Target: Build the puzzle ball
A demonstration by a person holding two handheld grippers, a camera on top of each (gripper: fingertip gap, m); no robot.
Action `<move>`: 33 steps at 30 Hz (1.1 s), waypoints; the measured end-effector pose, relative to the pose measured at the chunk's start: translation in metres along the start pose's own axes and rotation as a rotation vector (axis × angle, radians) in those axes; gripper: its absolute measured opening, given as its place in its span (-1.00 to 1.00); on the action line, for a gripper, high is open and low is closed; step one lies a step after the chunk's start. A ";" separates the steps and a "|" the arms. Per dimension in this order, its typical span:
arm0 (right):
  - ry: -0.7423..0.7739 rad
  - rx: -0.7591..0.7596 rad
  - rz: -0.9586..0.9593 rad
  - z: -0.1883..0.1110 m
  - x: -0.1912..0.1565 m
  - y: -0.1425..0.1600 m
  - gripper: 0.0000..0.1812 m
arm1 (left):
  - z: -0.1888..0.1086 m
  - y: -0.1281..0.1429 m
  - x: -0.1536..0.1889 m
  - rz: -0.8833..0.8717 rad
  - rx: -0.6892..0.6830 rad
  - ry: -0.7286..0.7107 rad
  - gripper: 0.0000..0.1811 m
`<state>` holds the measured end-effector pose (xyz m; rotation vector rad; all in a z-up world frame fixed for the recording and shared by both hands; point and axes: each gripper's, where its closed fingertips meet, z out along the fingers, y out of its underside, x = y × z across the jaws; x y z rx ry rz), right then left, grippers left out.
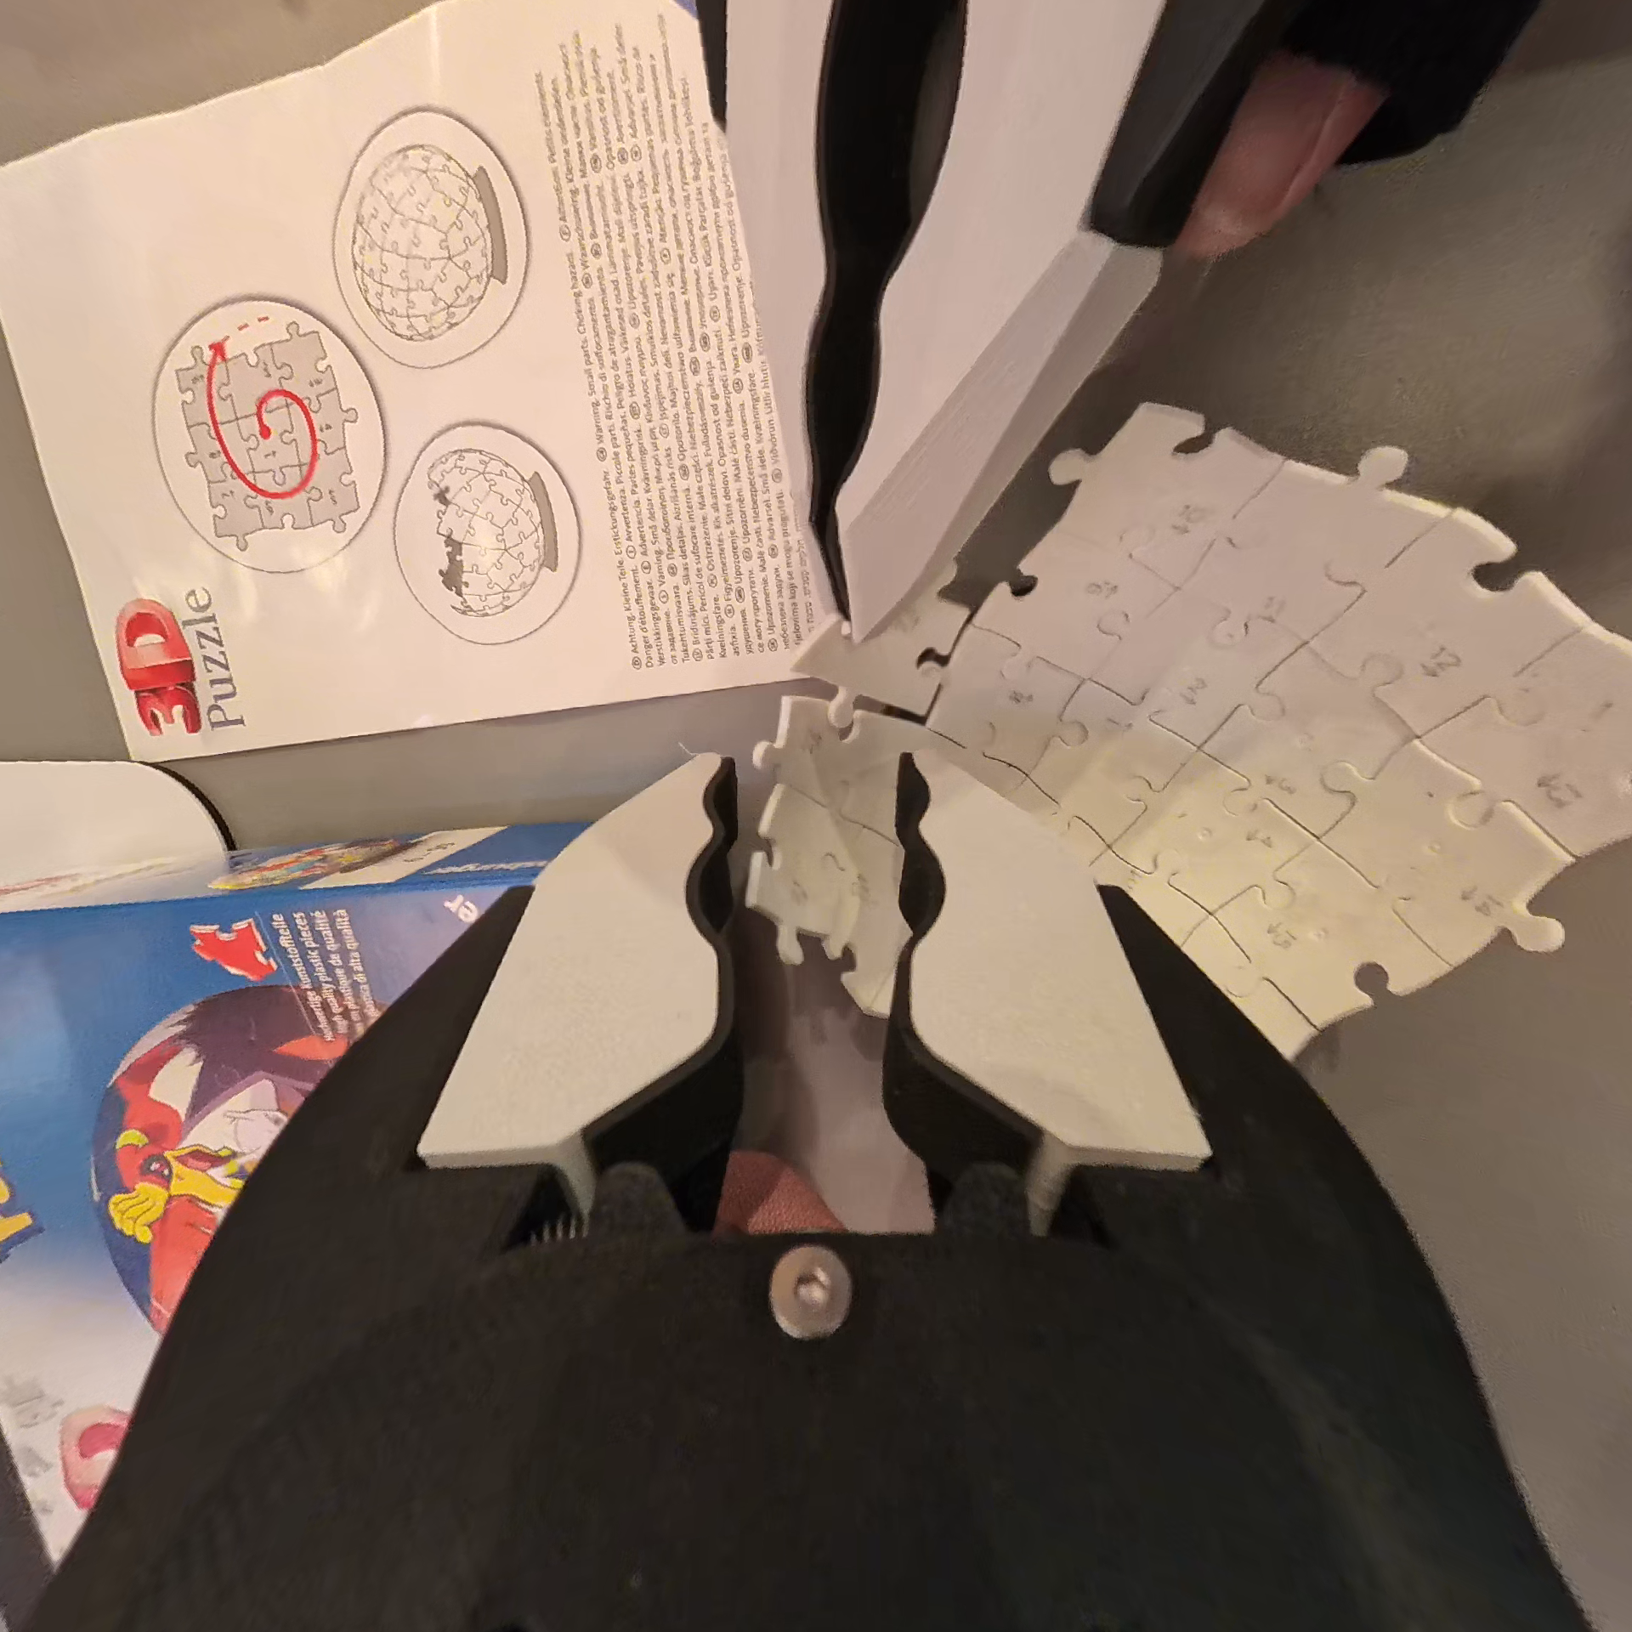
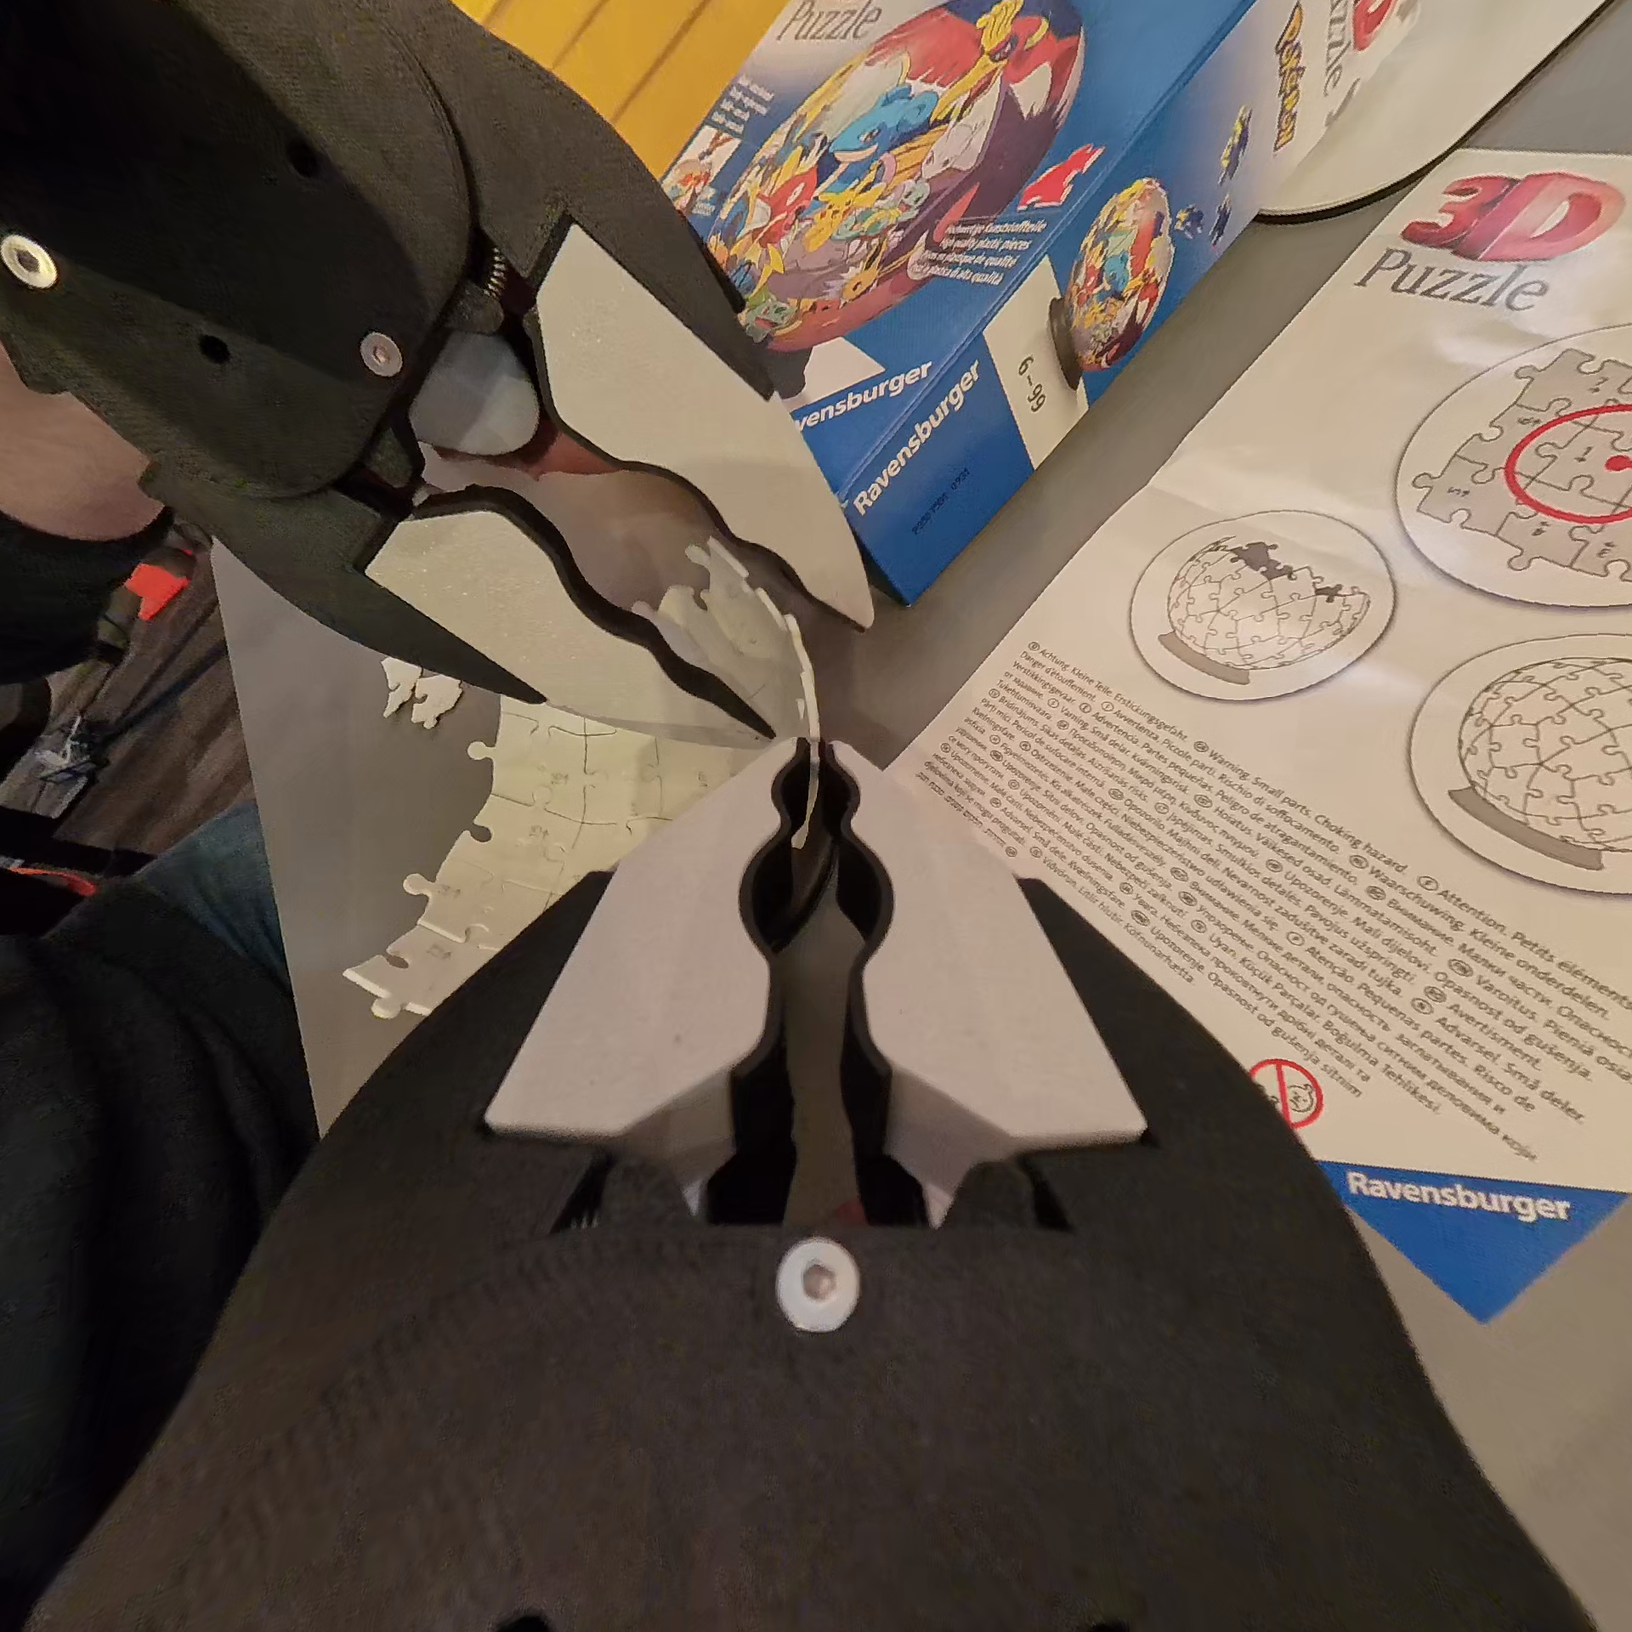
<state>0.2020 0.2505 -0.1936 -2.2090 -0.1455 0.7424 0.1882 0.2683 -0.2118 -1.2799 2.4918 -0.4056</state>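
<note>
Left wrist view: left gripper (image 1: 817, 795) clamped narrow on a small curved strip of joined white plastic puzzle pieces (image 1: 817, 848). Right gripper (image 1: 839, 609) pinched shut on a single white puzzle piece (image 1: 883, 653), touching the edge of the large curved white puzzle sheet (image 1: 1254, 733) lying on the grey table (image 1: 1545, 353). Probably best done by lining tab to notch first, then pressing gently, keeping both curves matched. Nearby: white instruction leaflet (image 1: 397, 397) just beside the work, blue puzzle box (image 1: 221, 1016) crowding the left gripper's side.
</note>
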 end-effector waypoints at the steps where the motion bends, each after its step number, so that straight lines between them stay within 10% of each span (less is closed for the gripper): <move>1: -0.003 -0.005 -0.001 0.000 0.000 0.001 -1.00 | 0.000 0.000 -0.001 0.001 -0.001 -0.001 -0.62; 33: -0.023 -0.027 -0.036 0.009 0.002 0.004 -0.92 | 0.006 -0.009 0.002 -0.043 0.037 0.092 -0.78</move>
